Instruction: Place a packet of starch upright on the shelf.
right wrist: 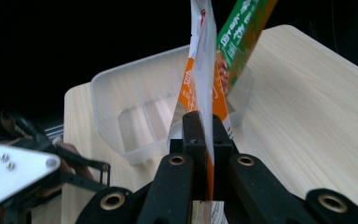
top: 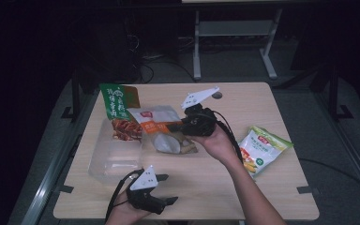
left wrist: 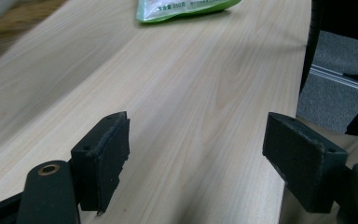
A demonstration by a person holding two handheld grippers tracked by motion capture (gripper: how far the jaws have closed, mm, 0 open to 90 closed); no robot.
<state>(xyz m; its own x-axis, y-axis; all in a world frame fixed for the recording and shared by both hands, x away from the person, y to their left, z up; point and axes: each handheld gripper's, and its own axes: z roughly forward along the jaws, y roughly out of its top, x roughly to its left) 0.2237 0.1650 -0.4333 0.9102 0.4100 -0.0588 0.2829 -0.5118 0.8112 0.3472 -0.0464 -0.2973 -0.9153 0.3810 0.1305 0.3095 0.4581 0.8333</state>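
My right gripper [top: 182, 126] [right wrist: 204, 127] is shut on the edge of a white and orange snack packet [top: 161, 125] [right wrist: 200, 60], which hangs over the right end of a clear plastic container [top: 112, 157] [right wrist: 135, 107]. A green packet with red food printed on it [top: 119, 110] [right wrist: 242, 37] leans at the container's far end. My left gripper [top: 168, 189] [left wrist: 198, 149] hovers open over bare wood near the table's front edge, with nothing between its pads.
A green and yellow snack packet [top: 262, 150] [left wrist: 182, 9] lies flat on the right part of the wooden table [top: 243, 108]. Beyond the far edge are a metal desk frame [top: 234, 42] and dark floor. Bare wood stretches between the two grippers.
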